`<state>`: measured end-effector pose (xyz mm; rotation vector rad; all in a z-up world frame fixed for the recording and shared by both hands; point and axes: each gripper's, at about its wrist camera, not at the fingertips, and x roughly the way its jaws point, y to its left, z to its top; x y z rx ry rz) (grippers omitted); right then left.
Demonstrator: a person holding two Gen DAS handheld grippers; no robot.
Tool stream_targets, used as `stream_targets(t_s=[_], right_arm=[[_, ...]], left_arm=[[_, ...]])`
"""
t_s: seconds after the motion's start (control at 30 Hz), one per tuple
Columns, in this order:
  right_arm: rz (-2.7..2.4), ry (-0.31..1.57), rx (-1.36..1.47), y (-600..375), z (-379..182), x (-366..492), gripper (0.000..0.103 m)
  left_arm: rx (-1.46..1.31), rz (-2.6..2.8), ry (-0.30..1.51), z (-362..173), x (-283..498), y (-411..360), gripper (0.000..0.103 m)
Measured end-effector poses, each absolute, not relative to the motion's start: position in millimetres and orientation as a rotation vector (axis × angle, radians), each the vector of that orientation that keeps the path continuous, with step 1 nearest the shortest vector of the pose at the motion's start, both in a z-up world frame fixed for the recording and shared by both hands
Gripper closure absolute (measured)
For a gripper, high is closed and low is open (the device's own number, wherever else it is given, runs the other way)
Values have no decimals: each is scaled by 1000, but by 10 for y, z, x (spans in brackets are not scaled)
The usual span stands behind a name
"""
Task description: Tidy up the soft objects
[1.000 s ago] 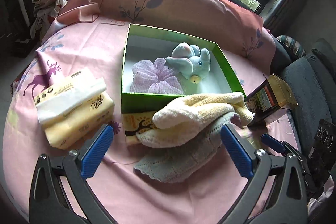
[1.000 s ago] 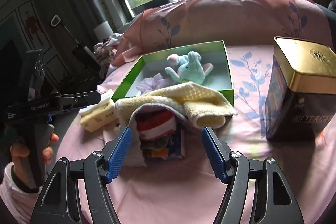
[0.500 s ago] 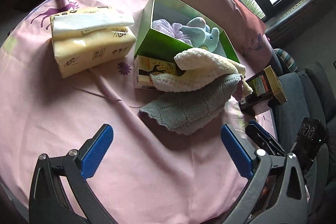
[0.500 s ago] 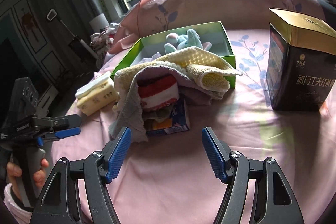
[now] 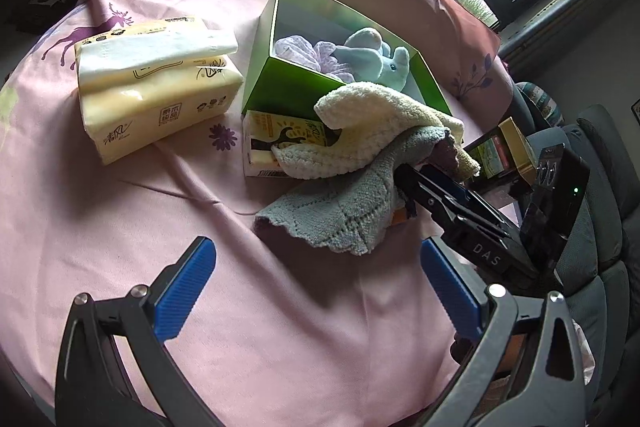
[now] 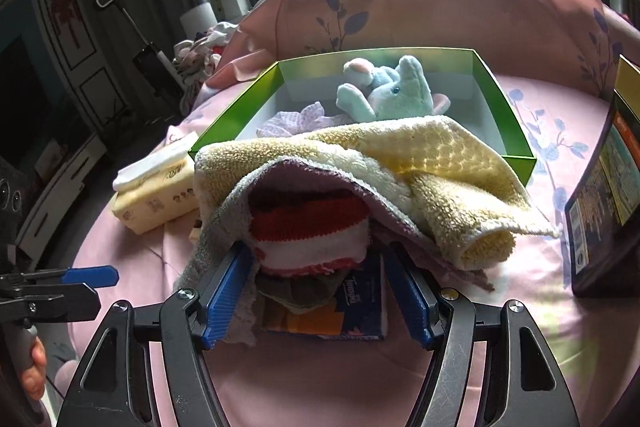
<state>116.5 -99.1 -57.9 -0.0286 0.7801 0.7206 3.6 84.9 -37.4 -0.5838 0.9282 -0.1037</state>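
Observation:
A pile of soft cloths lies in front of the green box (image 5: 288,95): a yellow towel (image 6: 420,163) on top, a grey knit cloth (image 5: 340,211) under it, and a red-and-white striped knit piece (image 6: 312,227) resting on a blue packet (image 6: 352,311). Inside the box lie a pale blue plush elephant (image 6: 384,95) and a lilac cloth (image 5: 296,47). My right gripper (image 6: 320,267) is open, its blue pads flanking the striped piece and the packet. My left gripper (image 5: 316,267) hangs open over bare tablecloth, short of the grey cloth.
A yellow tissue pack (image 5: 156,83) lies left of the box. A small yellow carton (image 5: 280,139) sits under the towel's left end. A dark tea tin (image 6: 604,211) with a gold lid stands to the right. A pink cushion lies behind the box, a grey sofa beyond the table.
My right gripper has pushed forward to the pile, so its pads now sit either side of the striped piece. The left gripper backed away from the cloths, then held still.

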Motion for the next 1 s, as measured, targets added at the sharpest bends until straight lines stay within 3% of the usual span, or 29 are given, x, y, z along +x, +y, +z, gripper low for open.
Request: stream_targets(t_s=[0.17, 0.27, 0.3, 0.47, 0.67, 0.73, 0.93, 1.0], right_arm=[[776, 812, -26, -848, -631, 1285, 33], [792, 806, -15, -909, -574, 1182, 48], [795, 806, -8, -962, -552, 1128, 62], [843, 822, 51, -1307, -493, 762, 72], [879, 963, 169, -1629, -622, 384, 73], [897, 1000, 200, -1719, -665, 263, 82], [782, 1041, 81, -1812, -825, 84, 81], [756, 1031, 118, -1844, -842, 132, 64]], left_arm=[[-598, -97, 937, -395, 44, 885, 1], [-588, -92, 943, -397, 25, 895, 1], [-588, -89, 942, -393, 17, 901, 1], [-594, -100, 935, -362, 7, 886, 1], [-554, -151, 958, -354, -44, 657, 1], [-546, -170, 973, -378, -69, 579, 1], [-503, -215, 1043, -564, -93, 264, 1], [-498, -220, 1056, -607, -63, 181, 1]])
